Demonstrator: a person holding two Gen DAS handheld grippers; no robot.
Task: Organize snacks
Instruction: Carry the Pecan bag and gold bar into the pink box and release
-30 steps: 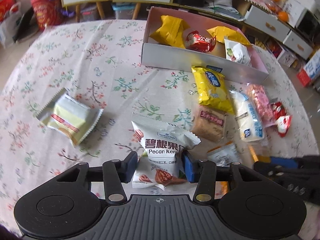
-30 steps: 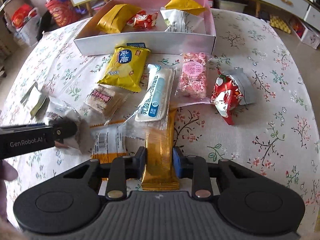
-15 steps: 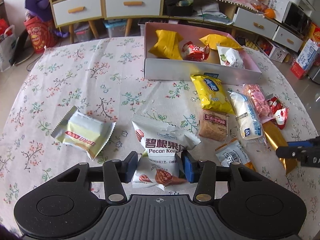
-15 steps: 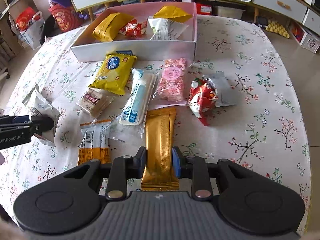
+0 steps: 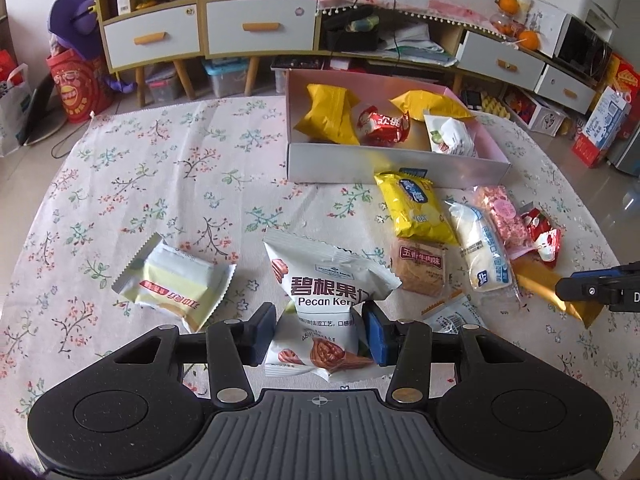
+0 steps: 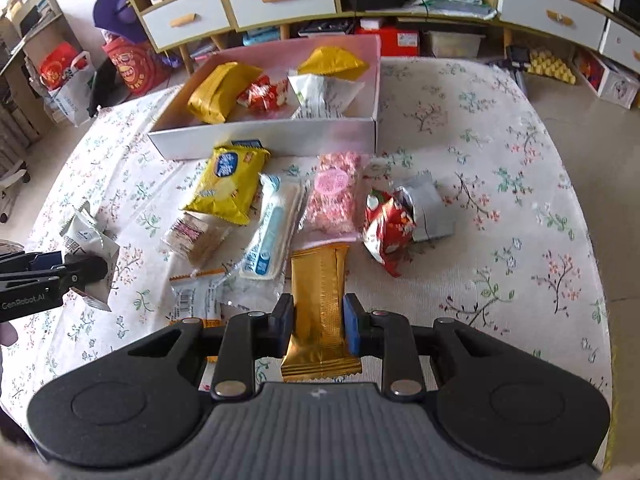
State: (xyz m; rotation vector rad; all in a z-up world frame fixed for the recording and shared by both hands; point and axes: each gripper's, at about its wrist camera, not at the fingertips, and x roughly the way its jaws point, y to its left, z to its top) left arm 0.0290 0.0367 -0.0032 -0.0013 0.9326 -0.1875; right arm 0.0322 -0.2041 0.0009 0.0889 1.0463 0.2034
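Observation:
My left gripper is shut on a white pecan kernel packet and holds it above the floral tablecloth. My right gripper is shut on a gold bar wrapper, also lifted off the table. The pink-lined box stands at the far middle of the table and holds two yellow packets, a red one and a white one. In the right wrist view the box is ahead to the left, and the left gripper with its packet shows at the left edge.
Loose snacks lie before the box: a yellow packet, a white-blue bar, a pink packet, a red packet, a brown biscuit, an orange-edged packet. A pale green packet lies left. Cabinets stand behind the table.
Both grippers have risen and drawn back with their packets held; the table looks farther away and more of the room shows. The gold bar has lifted from among the loose snacks.

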